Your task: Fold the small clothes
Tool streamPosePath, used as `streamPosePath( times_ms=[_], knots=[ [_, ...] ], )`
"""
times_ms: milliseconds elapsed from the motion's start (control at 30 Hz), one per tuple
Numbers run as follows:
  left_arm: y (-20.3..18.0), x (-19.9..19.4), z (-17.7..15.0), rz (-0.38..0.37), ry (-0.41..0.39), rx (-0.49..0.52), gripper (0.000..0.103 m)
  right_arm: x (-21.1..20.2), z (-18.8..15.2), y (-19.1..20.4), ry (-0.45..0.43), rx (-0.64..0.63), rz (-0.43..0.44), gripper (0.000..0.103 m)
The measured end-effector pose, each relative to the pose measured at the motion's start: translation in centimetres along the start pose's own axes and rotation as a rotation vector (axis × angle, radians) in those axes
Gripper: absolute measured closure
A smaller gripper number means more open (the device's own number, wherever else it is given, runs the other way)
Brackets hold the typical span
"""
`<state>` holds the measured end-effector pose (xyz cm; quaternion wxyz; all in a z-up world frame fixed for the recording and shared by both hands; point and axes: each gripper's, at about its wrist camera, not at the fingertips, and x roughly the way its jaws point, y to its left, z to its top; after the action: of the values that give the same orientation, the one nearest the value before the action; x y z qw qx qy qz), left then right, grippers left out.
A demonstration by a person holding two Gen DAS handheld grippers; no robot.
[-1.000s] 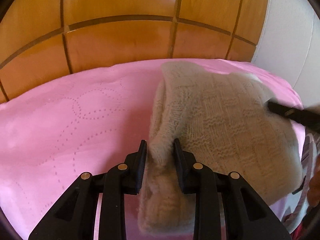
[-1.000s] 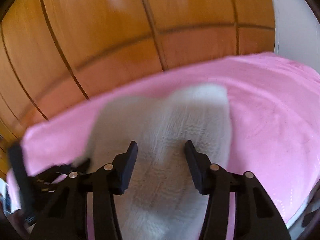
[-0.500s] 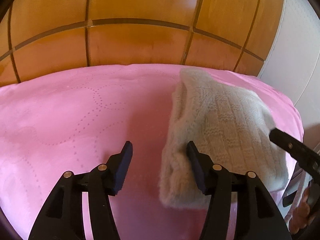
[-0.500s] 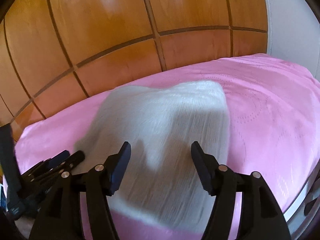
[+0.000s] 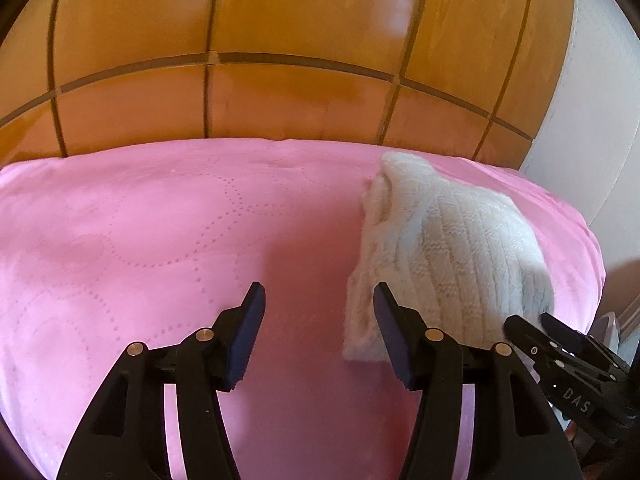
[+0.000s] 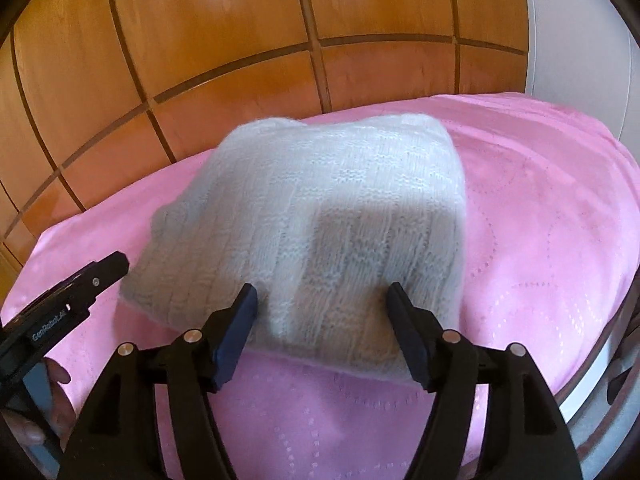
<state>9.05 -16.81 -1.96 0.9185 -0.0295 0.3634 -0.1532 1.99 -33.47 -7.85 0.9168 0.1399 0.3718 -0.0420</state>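
Left wrist view: the left gripper [image 5: 318, 306], jaws apart and empty, hovers beside a folded white knit garment [image 5: 448, 248] lying on the pink bedspread [image 5: 140, 220]. The right gripper [image 6: 322, 308], also spread and holding nothing, faces its near edge, seemingly released.

A pink quilted bedspread [image 5: 140, 232], stitched with dotted loops, covers a bed set against a glossy orange-brown wooden panelled headboard [image 5: 280, 80] divided by dark grooves. A white wall [image 6: 580, 40] rises to the right. Soft light glints off the polished panels.
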Motion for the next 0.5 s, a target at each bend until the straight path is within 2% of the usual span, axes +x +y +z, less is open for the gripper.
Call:
streamPosePath(
  times_ms=[67, 200, 300, 400, 500],
  knots=[
    [0.4, -0.5, -0.3, 0.004, -0.005, -0.008, 0.045, -0.4, -0.1, 0.2, -0.005, 0.006, -0.004, 0.029],
    [1.1, -2.1, -1.0, 0.024, -0.031, -0.027, 0.035, -2.2, -0.6, 0.8, -0.052, 0.040, -0.052, 0.012],
    [1.7, -3.0, -1.7, 0.036, -0.041, -0.032, 0.033, -3.5, -1.3, 1.1, -0.085, 0.060, -0.094, 0.004],
    [2.1, -3.7, -2.3, 0.046, -0.044, -0.035, 0.029, -4.9, -2.1, 1.4, -0.140, 0.082, -0.142, 0.003],
    [2.1, -4.2, -3.0, 0.057, -0.047, -0.034, 0.028, -5.7, -2.6, 1.7, -0.156, 0.102, -0.168, 0.002]
  ],
)
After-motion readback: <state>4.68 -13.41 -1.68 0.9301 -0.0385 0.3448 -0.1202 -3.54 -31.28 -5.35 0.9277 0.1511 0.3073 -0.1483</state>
